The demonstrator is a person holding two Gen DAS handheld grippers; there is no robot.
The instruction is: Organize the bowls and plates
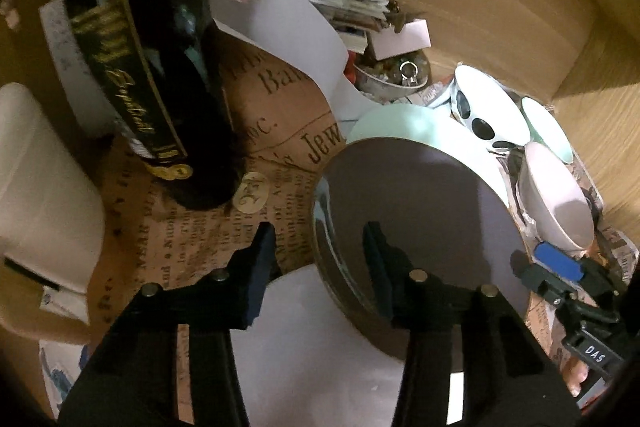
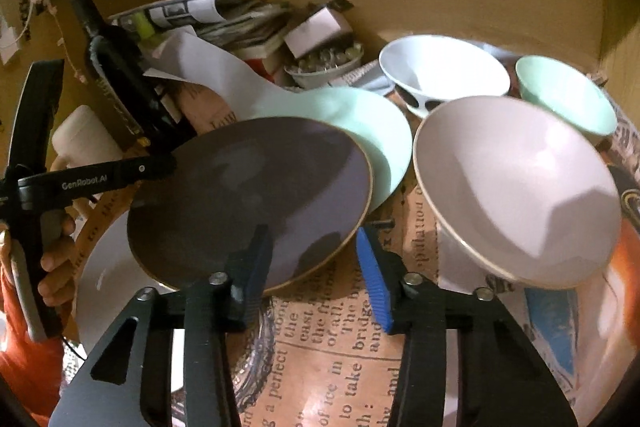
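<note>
We straddle the dark plate (image 1: 420,227) rim at three and nine o'clock, both grippers (image 1: 320,259) (image 2: 316,259) seemingly unclamped; uneven closing could tip it.

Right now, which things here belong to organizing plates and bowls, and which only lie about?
Job:
dark plate
mint plate
pink bowl
spotted bowl
mint bowl

Lying about:
wine bottle
newspapers
white jar
</note>
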